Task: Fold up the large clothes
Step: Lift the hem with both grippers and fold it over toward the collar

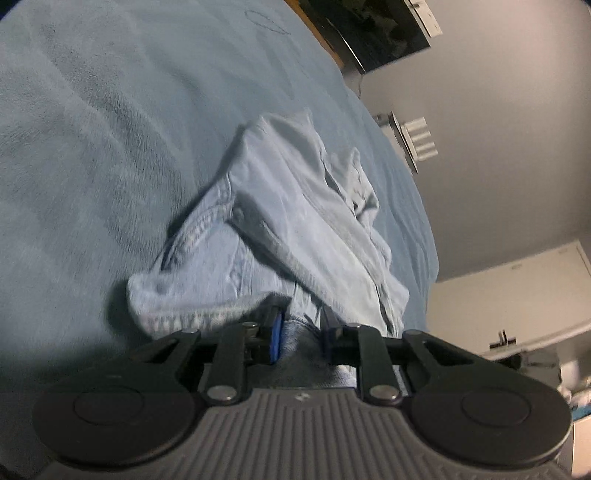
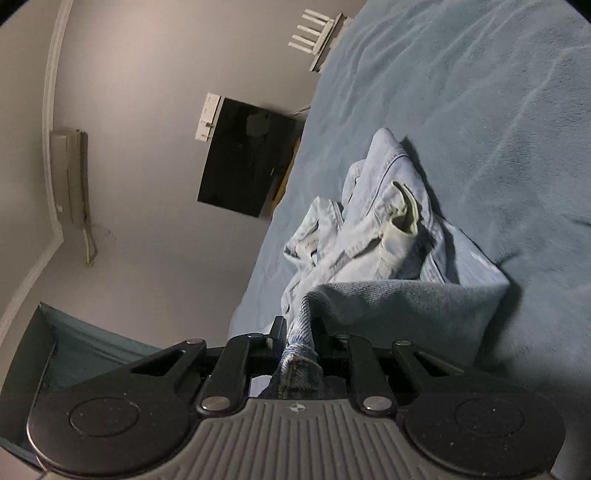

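Note:
A pale blue denim garment (image 1: 295,221) lies crumpled on a blue bedspread (image 1: 92,129). My left gripper (image 1: 301,332) is shut on a thick hem of the denim, which bunches between its blue pads. In the right wrist view the same denim garment (image 2: 388,221) stretches away from me, with a rolled cuff showing near its middle. My right gripper (image 2: 299,339) is shut on another fold of the denim edge, and the cloth rises off the bedspread (image 2: 480,110) toward the jaws. Both views are steeply tilted.
A dark flat screen (image 2: 247,155) hangs on the grey wall beyond the bed's edge. A small white rack (image 2: 317,33) sits on the wall near the bed. A white cabinet (image 1: 517,295) stands past the bed's side.

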`<state>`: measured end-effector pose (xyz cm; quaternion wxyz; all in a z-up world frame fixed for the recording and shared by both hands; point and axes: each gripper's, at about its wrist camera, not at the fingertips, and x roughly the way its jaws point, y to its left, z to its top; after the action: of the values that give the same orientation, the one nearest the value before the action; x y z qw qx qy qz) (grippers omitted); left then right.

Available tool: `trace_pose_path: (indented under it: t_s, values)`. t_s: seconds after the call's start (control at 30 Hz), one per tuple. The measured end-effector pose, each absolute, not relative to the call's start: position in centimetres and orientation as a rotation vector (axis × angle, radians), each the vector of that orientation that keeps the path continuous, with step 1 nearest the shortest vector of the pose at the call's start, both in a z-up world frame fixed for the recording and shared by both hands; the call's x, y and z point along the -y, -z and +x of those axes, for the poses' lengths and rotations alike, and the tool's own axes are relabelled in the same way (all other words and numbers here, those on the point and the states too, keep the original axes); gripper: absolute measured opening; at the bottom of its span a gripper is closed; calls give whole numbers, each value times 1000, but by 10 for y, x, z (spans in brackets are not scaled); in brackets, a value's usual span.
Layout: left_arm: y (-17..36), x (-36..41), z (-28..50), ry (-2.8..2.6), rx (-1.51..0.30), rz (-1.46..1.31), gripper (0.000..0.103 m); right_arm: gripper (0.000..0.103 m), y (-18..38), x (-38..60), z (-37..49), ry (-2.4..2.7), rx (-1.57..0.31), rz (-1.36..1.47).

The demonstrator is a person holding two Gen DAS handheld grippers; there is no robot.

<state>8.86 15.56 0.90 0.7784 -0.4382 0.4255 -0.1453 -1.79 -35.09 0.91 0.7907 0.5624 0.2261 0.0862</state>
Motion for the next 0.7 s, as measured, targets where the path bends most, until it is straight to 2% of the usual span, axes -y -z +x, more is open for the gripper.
trace_pose_path:
  t_s: [0.4, 0.57, 0.63, 0.7]
  values:
    - [32, -158, 177, 167, -967, -949, 17, 16, 36, 367, 70, -56, -497, 1213]
    - [34, -152, 195, 81, -993, -933, 18, 17, 44, 356, 94, -8, -506, 1105]
    - [29, -160, 193, 19, -949, -975, 18, 18, 44, 355, 99, 14, -520, 1099]
    - [22, -176, 185, -4, -871, -1071, 19, 22, 41, 357, 100, -4, -528, 1119]
